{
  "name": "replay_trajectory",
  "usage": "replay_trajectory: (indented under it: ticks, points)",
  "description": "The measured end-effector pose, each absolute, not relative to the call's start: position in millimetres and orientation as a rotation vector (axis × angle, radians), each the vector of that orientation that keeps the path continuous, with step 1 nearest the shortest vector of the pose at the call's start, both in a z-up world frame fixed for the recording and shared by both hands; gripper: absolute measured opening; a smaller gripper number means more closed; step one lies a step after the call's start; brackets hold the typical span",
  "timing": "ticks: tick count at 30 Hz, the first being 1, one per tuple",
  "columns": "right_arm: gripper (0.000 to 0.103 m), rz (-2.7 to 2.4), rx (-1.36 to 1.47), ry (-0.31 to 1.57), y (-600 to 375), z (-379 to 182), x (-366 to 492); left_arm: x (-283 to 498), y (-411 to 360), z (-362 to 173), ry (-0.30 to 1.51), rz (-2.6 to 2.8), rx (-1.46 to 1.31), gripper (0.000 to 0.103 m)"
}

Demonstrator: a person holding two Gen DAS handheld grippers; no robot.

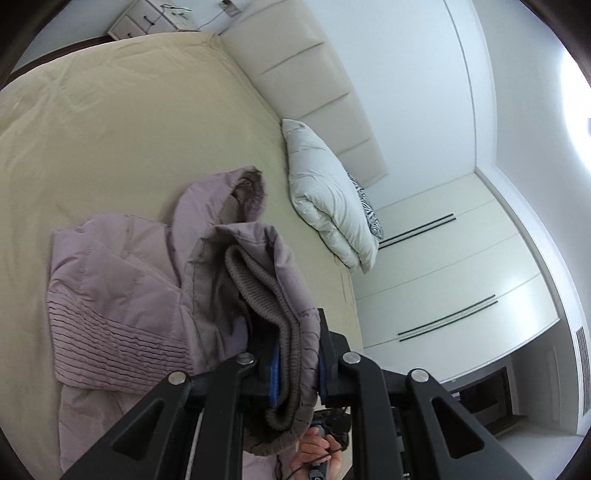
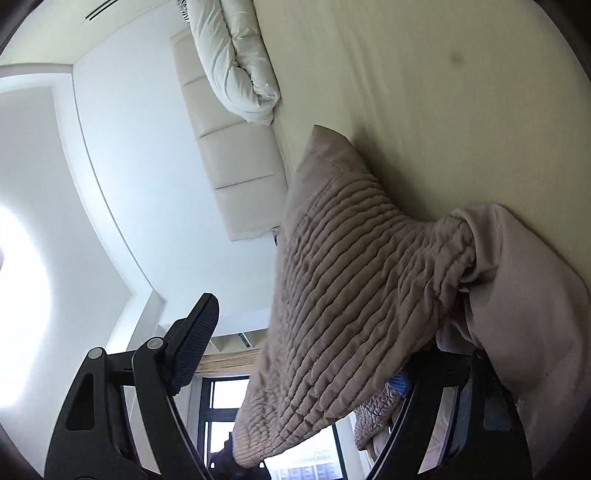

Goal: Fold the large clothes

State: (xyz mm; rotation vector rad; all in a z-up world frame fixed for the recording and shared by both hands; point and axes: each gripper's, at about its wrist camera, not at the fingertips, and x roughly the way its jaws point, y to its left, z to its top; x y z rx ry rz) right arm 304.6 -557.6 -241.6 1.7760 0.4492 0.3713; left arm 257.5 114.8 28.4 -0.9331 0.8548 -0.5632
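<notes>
A mauve quilted jacket (image 1: 122,295) lies partly folded on the beige bed (image 1: 129,122). My left gripper (image 1: 297,373) is shut on the jacket's knit-ribbed collar edge (image 1: 258,291) and holds it raised above the bed. In the right wrist view my right gripper (image 2: 295,354) has its jaws wide apart; the left finger (image 2: 194,350) stands free, and the jacket's ribbed quilted panel (image 2: 343,295) drapes over the right finger, which is hidden by the cloth. Whether the cloth is pinched there I cannot tell.
A folded white duvet (image 1: 328,199) lies by the cream padded headboard (image 1: 306,85), and it also shows in the right wrist view (image 2: 236,55). White wardrobe doors (image 1: 454,273) stand beyond the bed. A white nightstand (image 1: 147,18) is at the far corner. A window (image 2: 229,413) is behind.
</notes>
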Motion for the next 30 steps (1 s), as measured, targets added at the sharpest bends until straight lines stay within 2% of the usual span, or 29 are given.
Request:
replay_trajectory:
  ticks: [11,19,23,25,30]
  points:
    - [0.073,0.299,1.695,0.452,-579,-252,304,299,135,-141,1.074,-0.37,-0.97,0.016]
    - [0.073,0.258,1.571,0.519,-584,-243,289,305,129,-140,1.071,-0.384,-0.894,0.017]
    - [0.075,0.156,1.415,0.631,-577,-207,248,304,130,-142,1.073,-0.389,-0.853,0.017]
    - [0.075,0.128,1.327,0.616,-579,-183,237,304,127,-142,1.075,-0.389,-0.841,0.017]
    - [0.075,0.225,1.137,0.634,-565,-138,290,305,126,-144,1.08,-0.386,-0.823,0.018]
